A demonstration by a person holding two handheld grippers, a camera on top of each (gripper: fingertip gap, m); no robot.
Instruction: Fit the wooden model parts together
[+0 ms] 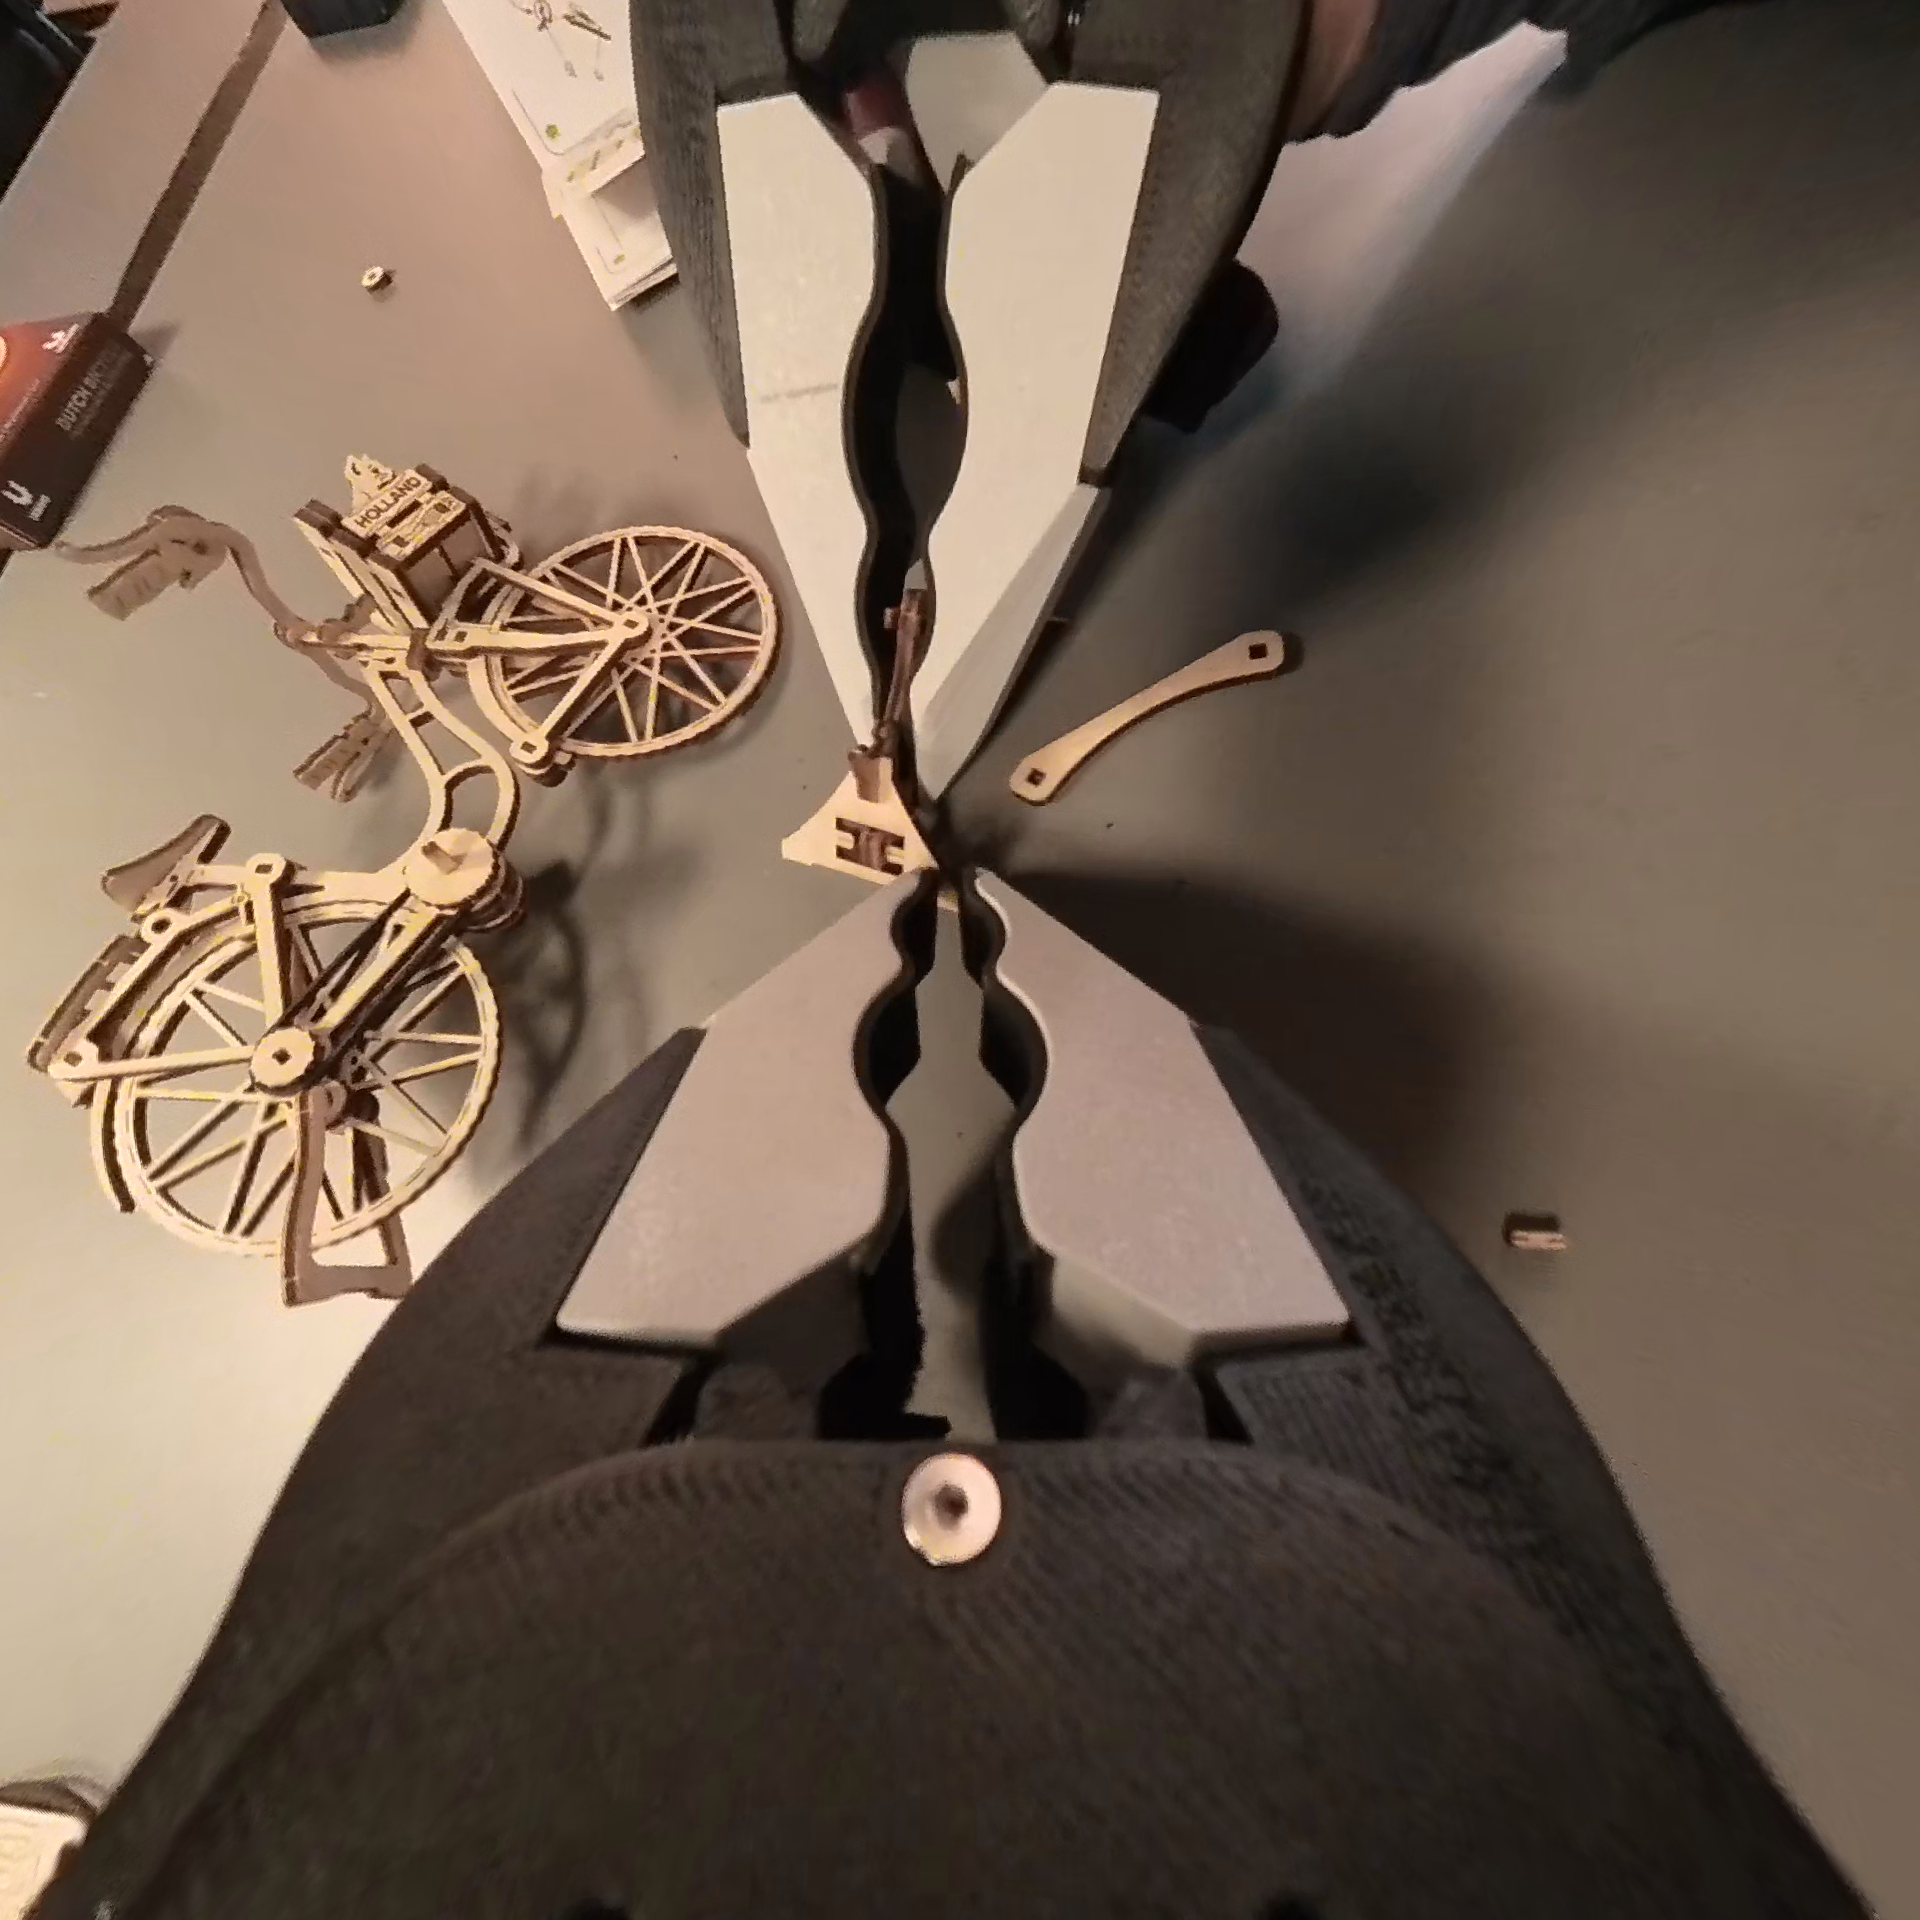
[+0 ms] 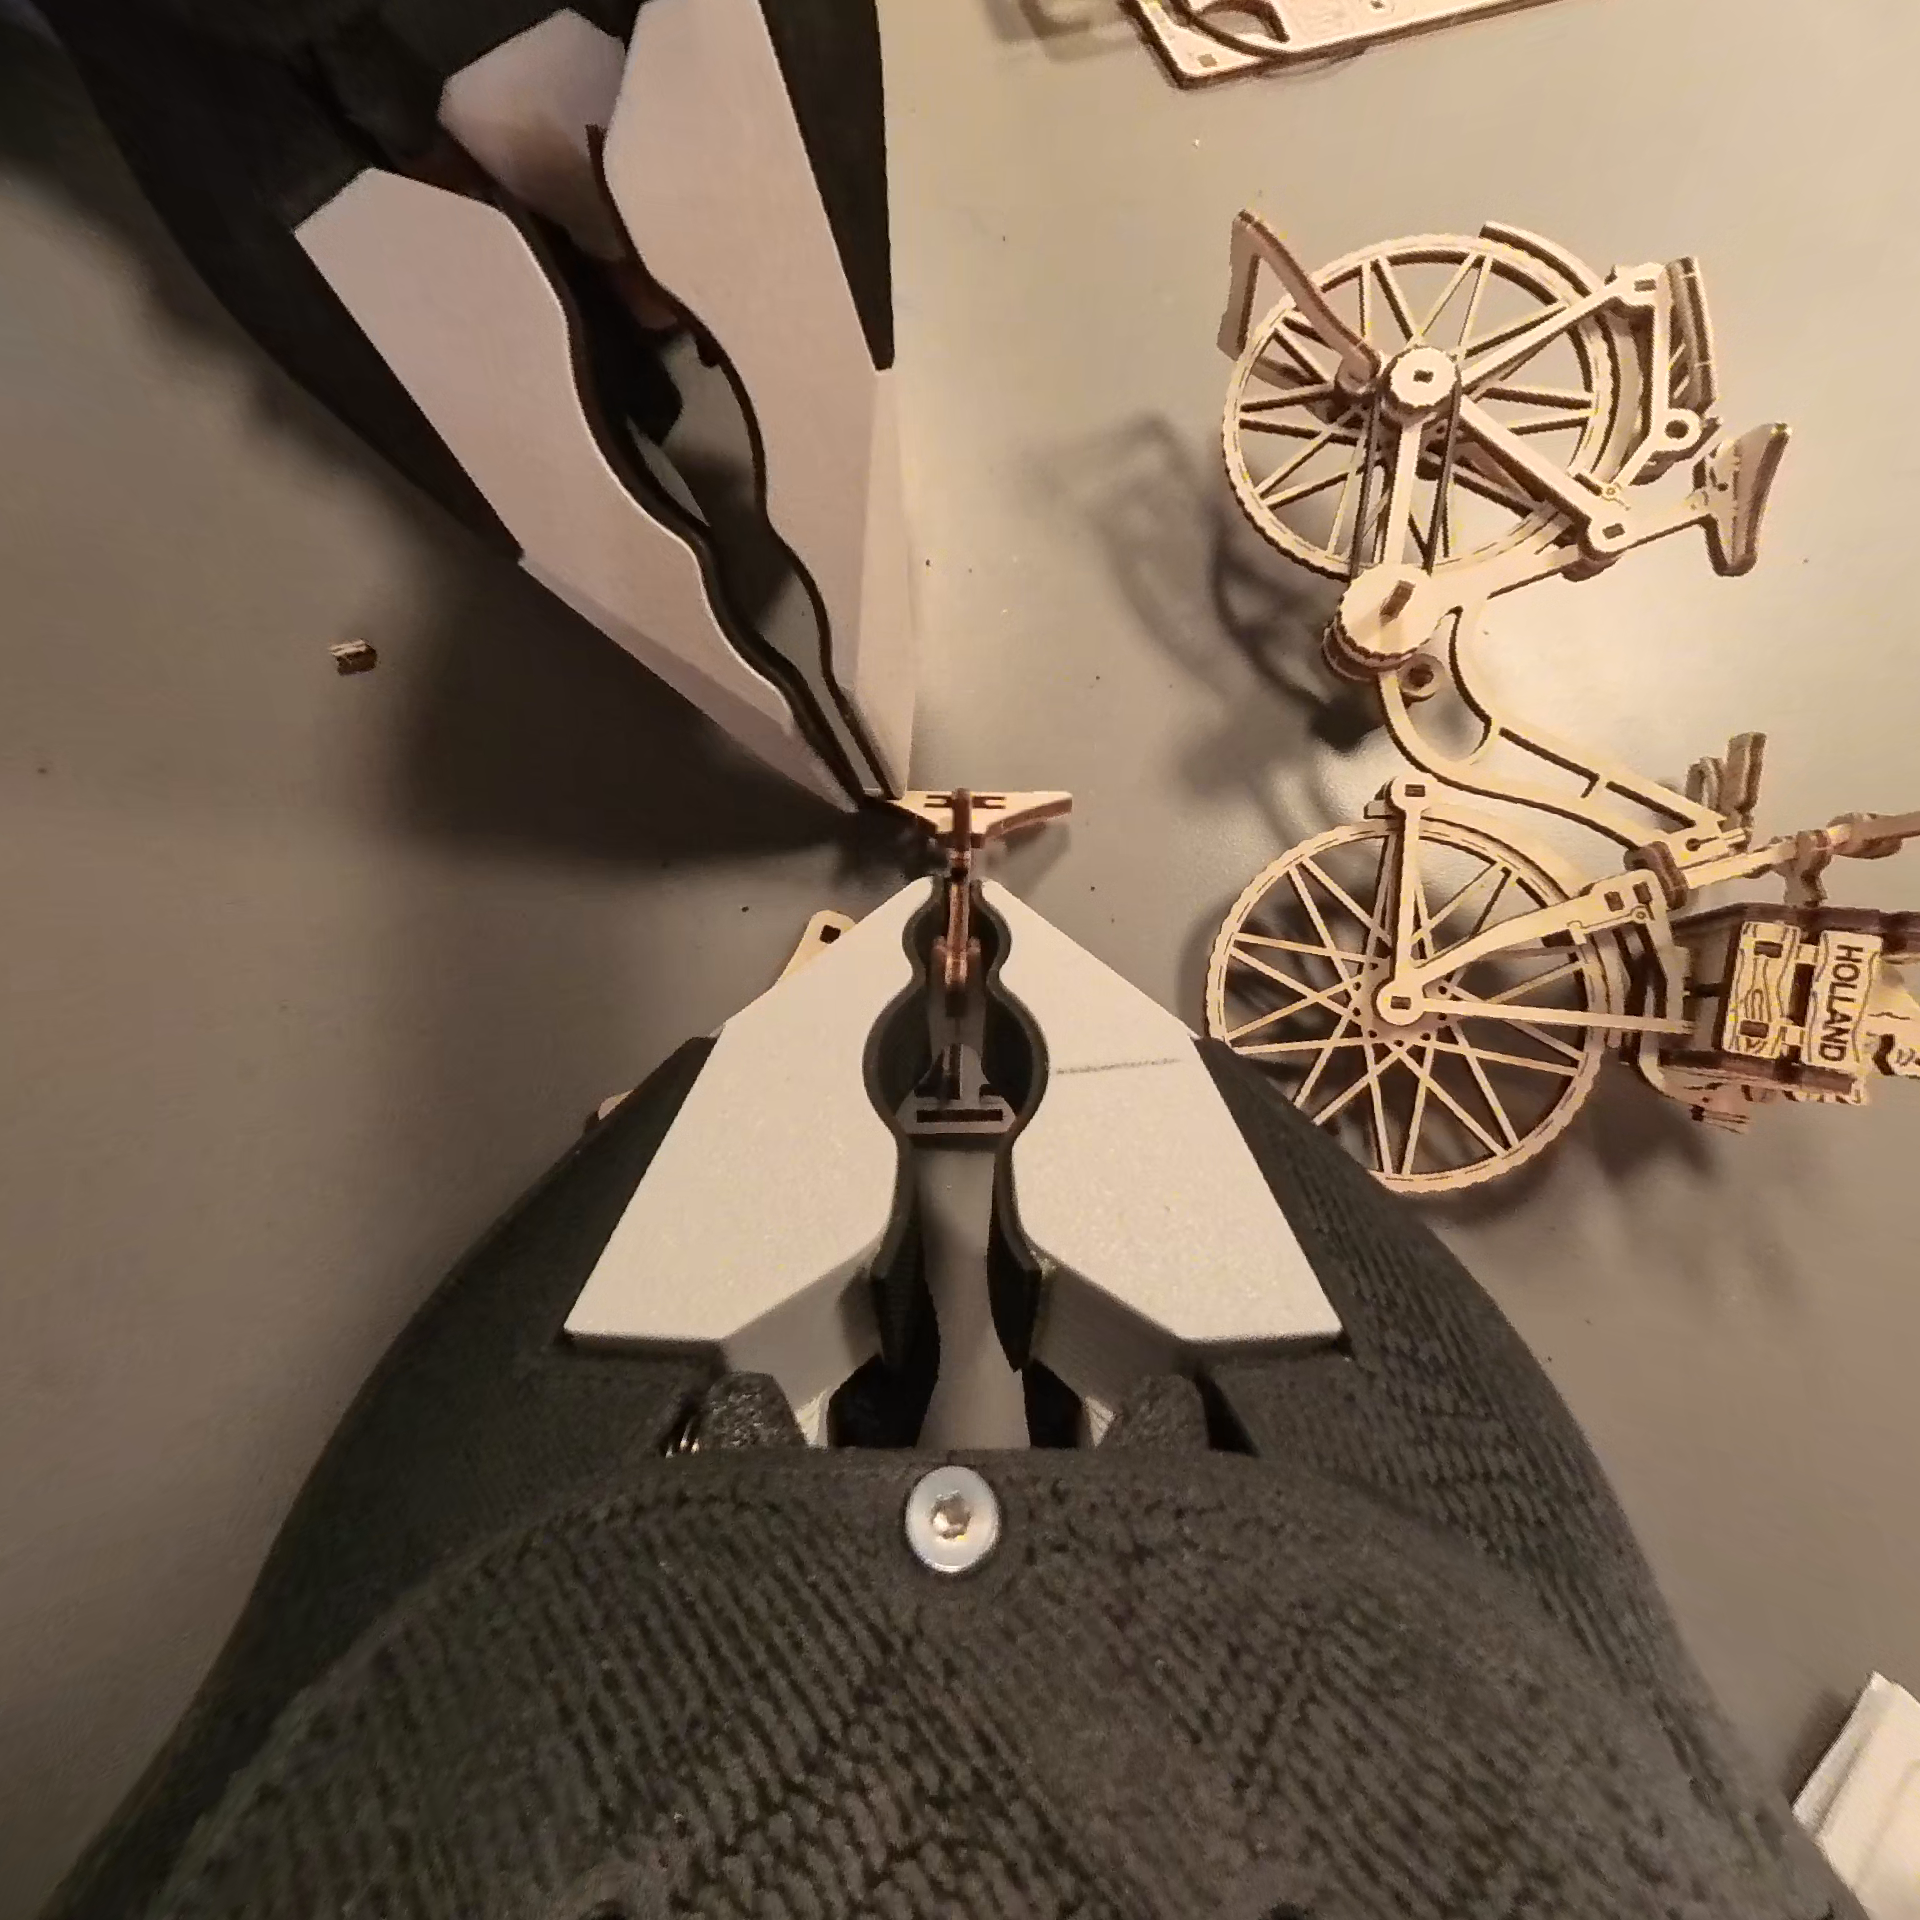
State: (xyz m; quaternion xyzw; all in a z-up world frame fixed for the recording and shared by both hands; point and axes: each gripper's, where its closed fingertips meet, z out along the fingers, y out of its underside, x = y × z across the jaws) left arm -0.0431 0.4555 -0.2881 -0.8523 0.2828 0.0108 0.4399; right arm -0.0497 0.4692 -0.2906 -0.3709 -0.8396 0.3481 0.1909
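The two grippers meet nose to nose over the grey table (image 1: 1558, 520), and between them sits a small wooden pedal assembly (image 2: 985, 812), a pale triangular plate with a darker slim stem running back from it. The right gripper (image 2: 958, 891) has its jaws pinched almost together on that stem, the plate sticking out just past its tips at 12 o'clock. The left gripper (image 1: 943, 883) comes in from 10 o'clock in the right wrist view, its jaws drawn nearly closed with the tips touching the plate's corner; whether it actually grips the edge I cannot tell. The wooden bicycle model (image 1: 343, 862) lies flat on its side, well apart from the grippers, at 9 o'clock in the left wrist view. A loose curved wooden strip (image 1: 1148, 717) rests near the tips at 2 o'clock there, and a tiny wooden peg (image 1: 1535, 1233) lies farther out at 4 o'clock. Paper instruction sheets (image 1: 582, 135) lie at 11 o'clock.
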